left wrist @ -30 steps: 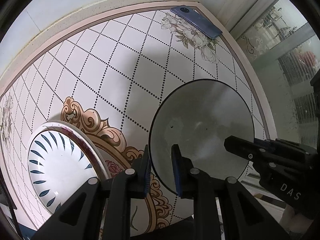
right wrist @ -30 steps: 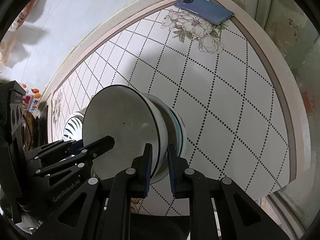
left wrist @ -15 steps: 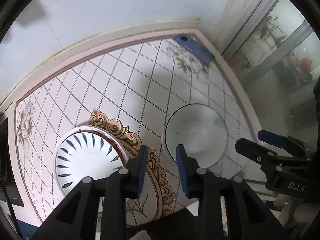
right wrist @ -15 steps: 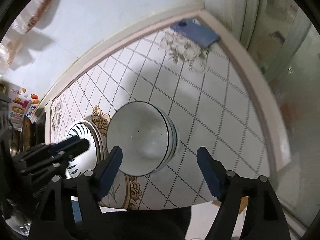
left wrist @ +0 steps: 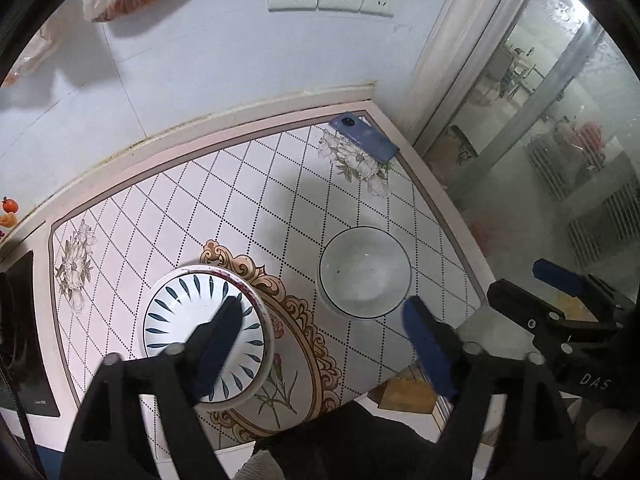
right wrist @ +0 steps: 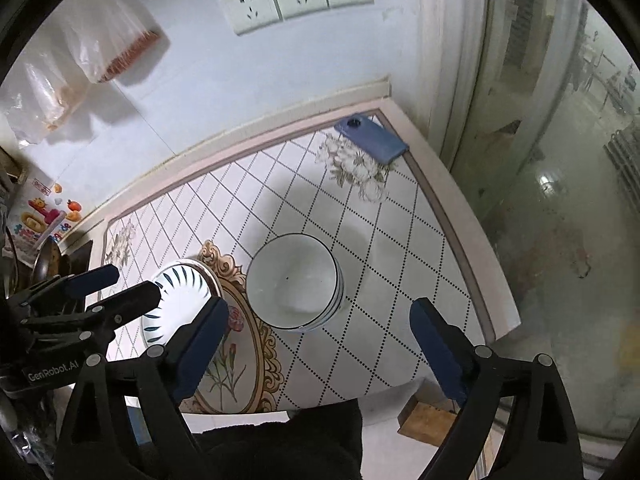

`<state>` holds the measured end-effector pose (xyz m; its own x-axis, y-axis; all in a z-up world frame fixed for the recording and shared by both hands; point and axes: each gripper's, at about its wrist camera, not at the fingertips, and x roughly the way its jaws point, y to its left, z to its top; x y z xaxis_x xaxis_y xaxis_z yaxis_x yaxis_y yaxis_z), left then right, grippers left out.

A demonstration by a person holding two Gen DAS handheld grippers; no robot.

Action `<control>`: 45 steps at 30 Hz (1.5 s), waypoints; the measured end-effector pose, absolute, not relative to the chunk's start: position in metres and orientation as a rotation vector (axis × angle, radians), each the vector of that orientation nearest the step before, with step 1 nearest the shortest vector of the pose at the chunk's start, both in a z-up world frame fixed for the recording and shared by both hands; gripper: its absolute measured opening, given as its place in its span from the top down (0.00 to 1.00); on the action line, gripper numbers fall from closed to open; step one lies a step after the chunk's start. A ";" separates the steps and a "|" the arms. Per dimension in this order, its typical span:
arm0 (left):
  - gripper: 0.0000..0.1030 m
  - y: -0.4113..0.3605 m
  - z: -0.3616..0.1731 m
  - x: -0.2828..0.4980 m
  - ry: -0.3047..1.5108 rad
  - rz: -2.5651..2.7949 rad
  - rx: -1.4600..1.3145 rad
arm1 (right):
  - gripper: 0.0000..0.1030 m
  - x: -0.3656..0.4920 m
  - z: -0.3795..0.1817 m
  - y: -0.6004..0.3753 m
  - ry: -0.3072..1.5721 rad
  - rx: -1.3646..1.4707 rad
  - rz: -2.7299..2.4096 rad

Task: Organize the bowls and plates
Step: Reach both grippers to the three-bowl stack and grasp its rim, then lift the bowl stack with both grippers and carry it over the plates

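Above the tiled worktop [left wrist: 248, 200], both grippers have let go and pulled back, fingers wide and empty; the bowl stack [right wrist: 294, 282] now sits beside the plates [left wrist: 206, 330], sorting apparently done.

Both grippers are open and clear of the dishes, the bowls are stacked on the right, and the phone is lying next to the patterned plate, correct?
Not quite. The phone lies at the table's far corner, well away from the patterned plate; the right wrist view shows it. The rest holds: left gripper and right gripper are open, bowls stacked right.
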<state>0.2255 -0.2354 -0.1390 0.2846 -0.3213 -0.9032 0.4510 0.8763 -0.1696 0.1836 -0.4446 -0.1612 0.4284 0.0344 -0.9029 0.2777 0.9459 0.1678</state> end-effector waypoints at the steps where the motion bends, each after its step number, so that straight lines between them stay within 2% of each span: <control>1: 0.13 -0.234 -0.136 0.224 1.168 -0.515 0.125 | 0.08 0.182 -0.158 -0.443 1.120 0.308 -0.155; 11: 0.12 -0.229 -0.116 0.218 1.134 -0.532 0.099 | 0.06 0.162 -0.136 -0.437 1.090 0.327 -0.146; 19: 0.12 -0.240 -0.146 0.235 1.165 -0.533 0.079 | 0.06 0.167 -0.155 -0.446 1.119 0.382 -0.136; 25: 0.12 -0.246 -0.204 0.267 1.278 -0.497 0.025 | 0.06 0.182 -0.202 -0.466 1.163 0.480 -0.114; 33: 0.17 -0.269 -0.286 0.308 1.458 -0.526 -0.007 | 0.06 0.215 -0.303 -0.494 1.263 0.670 -0.027; 39: 0.18 -0.287 -0.326 0.320 1.549 -0.575 -0.028 | 0.06 0.238 -0.364 -0.500 1.308 0.773 0.038; 40: 0.20 -0.290 -0.331 0.322 1.563 -0.589 -0.026 | 0.06 0.241 -0.372 -0.501 1.311 0.791 0.045; 41: 0.30 -0.293 -0.335 0.322 1.572 -0.596 -0.020 | 0.06 0.245 -0.379 -0.501 1.317 0.803 0.055; 42: 0.36 -0.296 -0.340 0.322 1.584 -0.602 -0.006 | 0.07 0.247 -0.387 -0.502 1.328 0.808 0.051; 44: 0.52 -0.299 -0.346 0.322 1.598 -0.612 0.005 | 0.13 0.251 -0.397 -0.502 1.335 0.814 0.046; 45: 0.55 -0.301 -0.348 0.321 1.603 -0.615 0.011 | 0.16 0.253 -0.404 -0.501 1.350 0.819 0.050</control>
